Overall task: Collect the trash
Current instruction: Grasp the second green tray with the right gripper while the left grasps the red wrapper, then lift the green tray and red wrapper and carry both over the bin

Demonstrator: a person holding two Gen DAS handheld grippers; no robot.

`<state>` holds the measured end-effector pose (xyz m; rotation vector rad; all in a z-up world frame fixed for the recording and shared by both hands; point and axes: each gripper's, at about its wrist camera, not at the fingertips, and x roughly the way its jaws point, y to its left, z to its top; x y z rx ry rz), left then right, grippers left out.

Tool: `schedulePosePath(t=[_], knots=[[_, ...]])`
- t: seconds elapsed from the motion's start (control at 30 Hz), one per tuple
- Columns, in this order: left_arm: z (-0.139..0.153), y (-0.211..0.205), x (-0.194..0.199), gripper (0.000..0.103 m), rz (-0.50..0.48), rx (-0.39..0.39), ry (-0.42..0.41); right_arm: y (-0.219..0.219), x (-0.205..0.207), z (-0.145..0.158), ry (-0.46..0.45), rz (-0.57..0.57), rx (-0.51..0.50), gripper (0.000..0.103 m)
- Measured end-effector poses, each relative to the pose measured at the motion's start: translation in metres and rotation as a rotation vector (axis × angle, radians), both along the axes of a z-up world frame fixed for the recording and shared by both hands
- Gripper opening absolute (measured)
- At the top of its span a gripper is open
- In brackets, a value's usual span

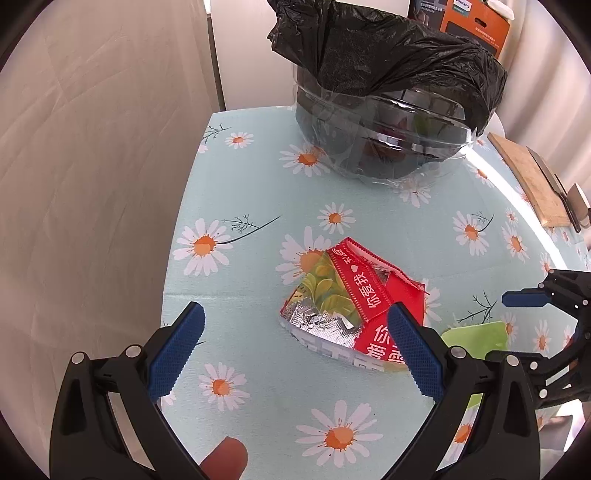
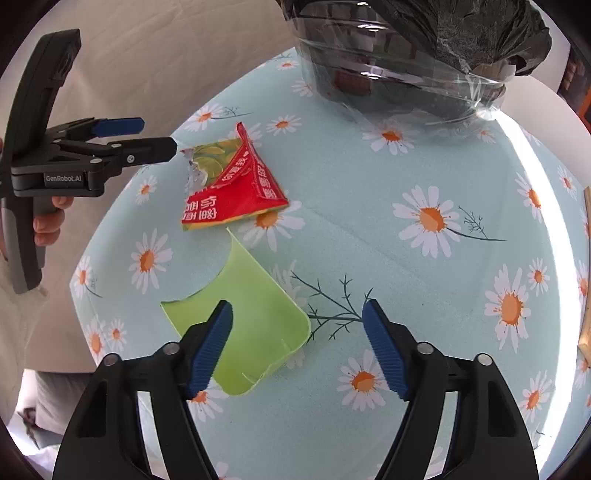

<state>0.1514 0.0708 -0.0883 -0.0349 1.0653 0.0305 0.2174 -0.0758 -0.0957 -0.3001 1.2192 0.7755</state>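
A torn red and green snack wrapper (image 1: 351, 302) with a silver lining lies flat on the daisy tablecloth (image 1: 258, 184). My left gripper (image 1: 295, 317) hangs open just above it, its right finger over the wrapper's right end. A pale green plastic scrap (image 2: 258, 314) lies nearer the table's front edge. My right gripper (image 2: 297, 314) stands open over it; its left finger covers part of the scrap, and the pads do not press it. Behind stands a clear bin lined with a black bag (image 1: 388, 110). The wrapper (image 2: 236, 184), left gripper (image 2: 159, 137) and bin (image 2: 388, 55) also show in the right wrist view.
A wooden cutting board (image 1: 532, 181) with a knife lies at the table's right edge. An orange box (image 1: 476, 26) stands behind the bin. Cream fabric (image 1: 92, 184) hangs left of the table. A hand (image 2: 48, 221) holds the left gripper's handle.
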Motion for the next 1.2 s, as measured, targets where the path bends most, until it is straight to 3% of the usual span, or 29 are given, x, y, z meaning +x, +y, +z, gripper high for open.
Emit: schedulePosePath(t=[0.07,0.13,0.73,0.9,0.97,1.1,1.13,1.17,1.2], knots=[[-0.003,-0.002,-0.001,0.097,-0.004,0.003,0.011,-0.001,-0.003,-0.008,0.032,0.01,-0.02,0.022],[-0.004,-0.007,-0.001,0.097,-0.015,0.006,0.022,-0.004,-0.005,-0.01,0.029,0.013,-0.036,0.015],[-0.054,-0.059,0.041,0.097,-0.24,0.079,0.122,-0.102,0.006,0.023,0.018,-0.18,0.015,0.012],[-0.058,-0.057,0.046,0.091,-0.27,0.031,0.135,-0.12,0.008,0.019,0.033,-0.243,0.035,0.012],[-0.055,-0.054,0.045,0.078,-0.272,0.031,0.118,-0.122,0.009,0.018,0.028,-0.254,0.029,0.012],[-0.052,-0.048,0.044,0.07,-0.262,0.007,0.107,-0.128,0.01,0.021,0.027,-0.278,0.04,0.012],[-0.05,-0.05,0.043,0.054,-0.271,-0.001,0.106,-0.13,0.01,0.021,0.026,-0.28,0.042,0.012],[-0.048,-0.051,0.042,0.025,-0.278,-0.007,0.1,-0.131,0.01,0.022,0.026,-0.28,0.047,0.012],[-0.047,-0.052,0.041,0.016,-0.288,-0.036,0.106,-0.132,0.011,0.022,0.024,-0.282,0.051,0.012]])
